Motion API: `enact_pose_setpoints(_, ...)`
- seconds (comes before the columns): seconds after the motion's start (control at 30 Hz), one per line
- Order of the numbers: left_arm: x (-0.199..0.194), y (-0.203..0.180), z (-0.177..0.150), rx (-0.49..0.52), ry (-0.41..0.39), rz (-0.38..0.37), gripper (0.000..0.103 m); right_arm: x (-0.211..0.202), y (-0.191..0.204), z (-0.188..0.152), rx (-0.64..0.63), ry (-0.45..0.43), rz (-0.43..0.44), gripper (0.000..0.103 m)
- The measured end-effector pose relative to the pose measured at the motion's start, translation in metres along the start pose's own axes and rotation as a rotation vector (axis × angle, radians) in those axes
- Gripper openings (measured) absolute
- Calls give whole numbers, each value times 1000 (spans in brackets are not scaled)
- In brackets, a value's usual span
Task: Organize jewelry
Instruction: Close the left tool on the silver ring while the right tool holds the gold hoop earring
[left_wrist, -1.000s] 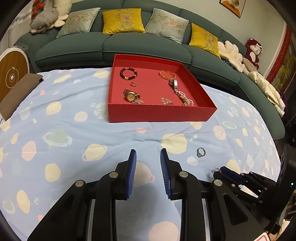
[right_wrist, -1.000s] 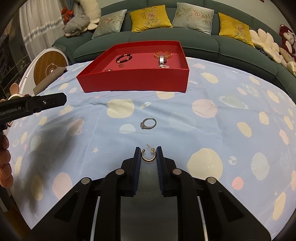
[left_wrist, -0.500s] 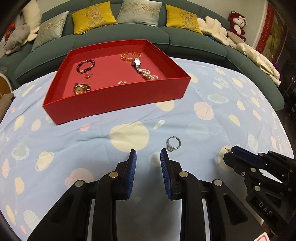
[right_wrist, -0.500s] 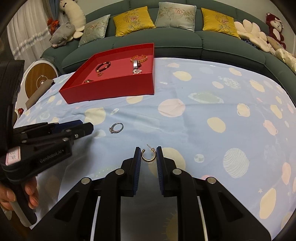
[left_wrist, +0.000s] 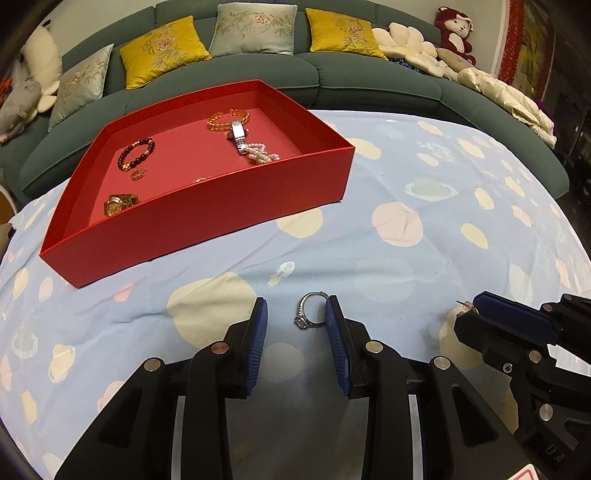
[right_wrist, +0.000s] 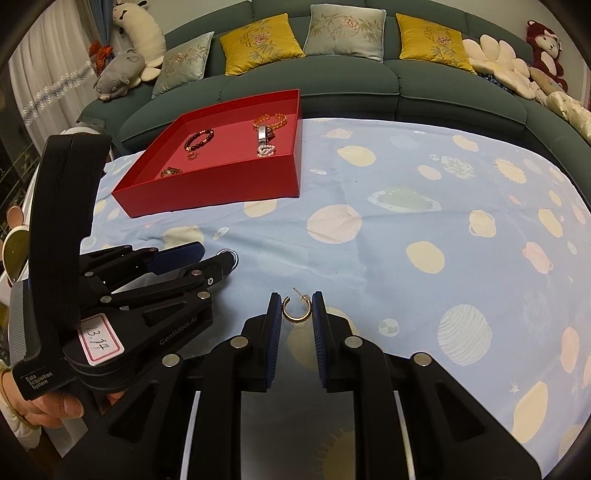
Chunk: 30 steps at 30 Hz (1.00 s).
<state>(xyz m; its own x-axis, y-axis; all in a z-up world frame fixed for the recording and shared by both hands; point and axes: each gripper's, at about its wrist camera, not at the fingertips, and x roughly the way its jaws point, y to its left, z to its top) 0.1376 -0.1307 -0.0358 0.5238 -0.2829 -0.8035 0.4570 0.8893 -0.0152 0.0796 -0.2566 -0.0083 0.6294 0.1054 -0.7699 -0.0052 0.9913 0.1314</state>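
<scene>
A silver ring (left_wrist: 311, 311) with a small stone lies on the blue spotted cloth. It sits between the fingers of my left gripper (left_wrist: 295, 314), close to the right pad; the jaws are opening and do not press on it. My right gripper (right_wrist: 296, 306) is shut on a gold hoop earring (right_wrist: 295, 314), held just above the cloth. The red tray (left_wrist: 207, 221) stands beyond, holding a dark bead bracelet (left_wrist: 135, 152), an amber bracelet (left_wrist: 221, 120), a silver watch (left_wrist: 238, 134), pearls and a gold watch (left_wrist: 118, 203). The right wrist view shows the left gripper (right_wrist: 218, 255) low at the ring.
A green sofa (left_wrist: 332, 74) with yellow and grey cushions curves behind the table. Plush toys (right_wrist: 125, 70) sit at its ends. A person's hand (right_wrist: 55, 406) holds the left gripper's handle. The cloth to the right of the tray bears nothing.
My left gripper has swung right and down to the ring, which now lies between its fingers, and its jaws stand wider. The right gripper keeps its hold on the earring.
</scene>
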Motion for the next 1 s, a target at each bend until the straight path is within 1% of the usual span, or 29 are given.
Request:
enact_pose_setpoints(0.03,0,-2,-1,14,-6,3,26,0,0,0,-1,0,1,16)
enact_pose_setpoints(0.07,-1,-4,-1,21,-9,-5,17,1,1,1,-1,1,0,16)
enact_pose_setpoints(0.13,-1,-7,-2,35,-13,-5,13,1,1,1,-2,2,1,16)
enact_pose_setpoints(0.17,-2,-8,-2,38,-15,-8,8,1,1,1,-2,3,1,16)
enact_pose_setpoints(0.27,-3,-7,-2,35,-13,-16,6,1,2,1,-1,2,2,16)
enact_pose_setpoints(0.37,-5,-6,-2,27,-7,-24,5,-1,3,2,-3,-4,4,16)
enact_pose_setpoints(0.57,-14,-2,0,14,-24,-15,5,-2,4,5,0,-11,8,16)
enact_pose_setpoints(0.73,-27,3,1,7,-47,26,5,-4,7,9,1,-18,13,16)
enact_pose_setpoints(1.0,-42,27,-12,-62,-34,72,5,-3,28,24,-12,-32,46,16)
